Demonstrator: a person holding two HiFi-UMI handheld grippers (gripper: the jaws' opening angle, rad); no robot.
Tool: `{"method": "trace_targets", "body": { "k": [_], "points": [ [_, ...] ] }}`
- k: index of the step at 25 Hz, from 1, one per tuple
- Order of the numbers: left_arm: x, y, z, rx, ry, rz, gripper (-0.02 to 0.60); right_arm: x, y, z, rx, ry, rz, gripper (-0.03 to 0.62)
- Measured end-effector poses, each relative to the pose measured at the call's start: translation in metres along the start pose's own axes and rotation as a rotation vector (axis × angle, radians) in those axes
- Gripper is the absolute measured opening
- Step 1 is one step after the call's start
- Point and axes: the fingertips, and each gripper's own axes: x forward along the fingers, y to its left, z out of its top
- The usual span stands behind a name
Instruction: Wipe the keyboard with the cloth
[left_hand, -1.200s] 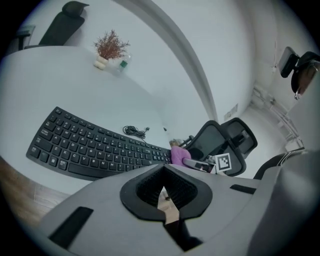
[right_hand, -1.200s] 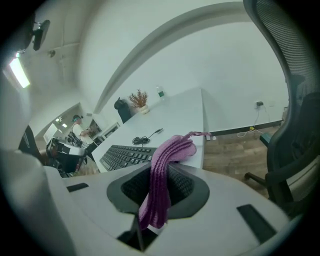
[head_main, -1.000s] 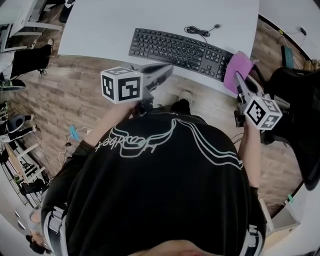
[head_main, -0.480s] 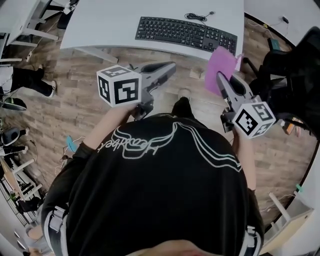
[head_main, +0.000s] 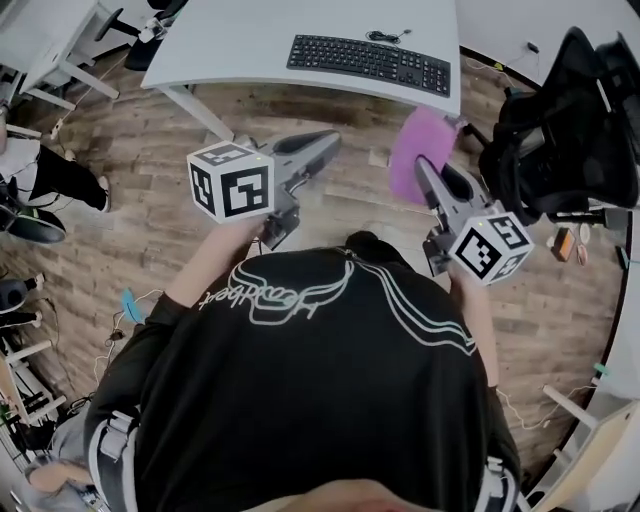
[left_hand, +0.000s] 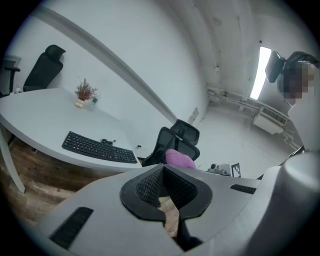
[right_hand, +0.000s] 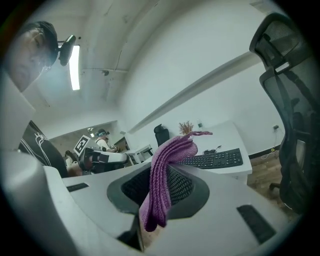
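The black keyboard (head_main: 365, 62) lies on the white desk (head_main: 250, 45), far ahead of both grippers. My right gripper (head_main: 421, 170) is shut on a purple knitted cloth (head_main: 418, 148), which it holds in the air above the wooden floor, short of the desk's front edge. In the right gripper view the cloth (right_hand: 164, 175) hangs folded over the jaws, and the keyboard (right_hand: 212, 160) shows behind it. My left gripper (head_main: 327, 142) is shut with nothing in it, level with the right one. The left gripper view shows the keyboard (left_hand: 99, 148) and the cloth (left_hand: 179, 158) at a distance.
A black mesh office chair (head_main: 560, 115) stands at the right, close to the right gripper. A small potted plant (left_hand: 85, 93) sits at the back of the desk. A desk leg (head_main: 205, 115) slants down at the left. More desks and another person (right_hand: 104, 145) are in the background.
The cloth has come off the desk's right end beside the keyboard. Both grippers and the person have drawn back, so the desk and keyboard now sit farther away.
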Motion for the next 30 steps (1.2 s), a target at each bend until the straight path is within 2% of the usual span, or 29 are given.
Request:
{"method": "trace_targets", "body": {
  "k": [9,14,20,30],
  "points": [
    [0.001,-0.055,0.016,0.048,-0.086,0.003,0.005,-0.043,0.009,0.029,-0.034,-0.010,0.045,0.061],
    [0.020,-0.083,0.018,0.070,-0.094,0.011,0.005,-0.073,0.001,0.043,-0.042,-0.006,0.050,0.061],
    [0.035,-0.111,0.008,0.079,-0.067,0.002,0.005,-0.097,-0.008,0.046,-0.046,-0.011,0.058,0.061],
    [0.037,-0.124,0.013,0.129,-0.072,0.060,0.005,-0.102,-0.007,0.045,-0.102,0.012,0.102,0.061]
  ]
}}
